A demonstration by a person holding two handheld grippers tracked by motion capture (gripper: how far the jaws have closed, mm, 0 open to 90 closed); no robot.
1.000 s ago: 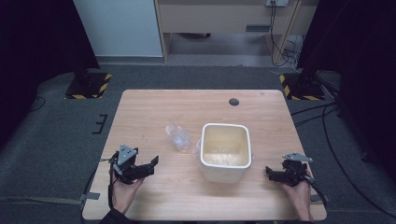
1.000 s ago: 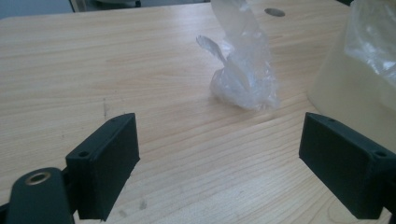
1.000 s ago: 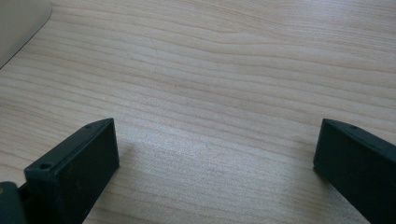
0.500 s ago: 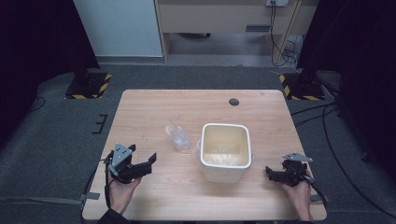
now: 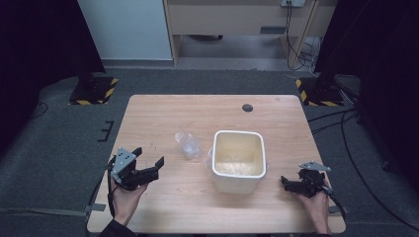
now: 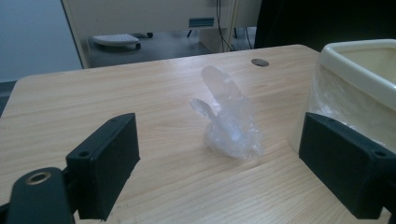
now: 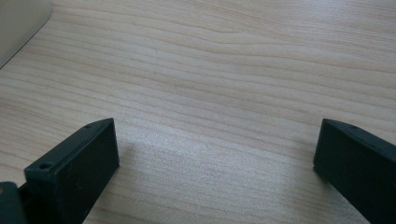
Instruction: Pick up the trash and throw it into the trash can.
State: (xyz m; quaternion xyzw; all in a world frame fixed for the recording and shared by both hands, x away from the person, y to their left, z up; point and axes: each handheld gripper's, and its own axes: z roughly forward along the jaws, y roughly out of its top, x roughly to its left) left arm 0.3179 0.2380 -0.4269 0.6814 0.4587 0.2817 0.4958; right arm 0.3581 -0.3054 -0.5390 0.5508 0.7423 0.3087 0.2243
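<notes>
Ahead of the left gripper [image 5: 146, 169], framed between its two black jaws in the left gripper view, stands the crumpled clear plastic bag [image 6: 231, 116]. It sits upright on the wooden table [image 5: 163, 118], well beyond the jaw tips and touching neither one. Jaws released, spread wide, nothing between the pads. The stretch of tabletop between jaw tips and bag is bare wood.

To the right of the right-hand jaw in that view, the cream square bin [image 6: 364, 74] rises with a rounded rim; a film of clear plastic hangs down its near outer wall. Bag and bin stand near each other but apart; in the high view the bag [image 5: 187, 143] lies just left of the bin [image 5: 238, 160]. Beyond the bag, farther from the jaws, a dark round grommet hole [image 6: 259, 62] sits in the tabletop near the far edge.

The right gripper [image 5: 291, 183] is held low at the table's near right corner, jaws pointing toward the bin's side. Jaws released here too, wide apart, only wood grain between them; a pale corner of the bin [image 7: 18, 23] shows past the left-hand jaw, well clear of it.

Off the table: grey floor, black-and-yellow striped stand feet [image 5: 94, 91], cables [image 5: 296, 39] near a far desk.

No readable writing, labels or brand marks on bag, bin or grippers.
</notes>
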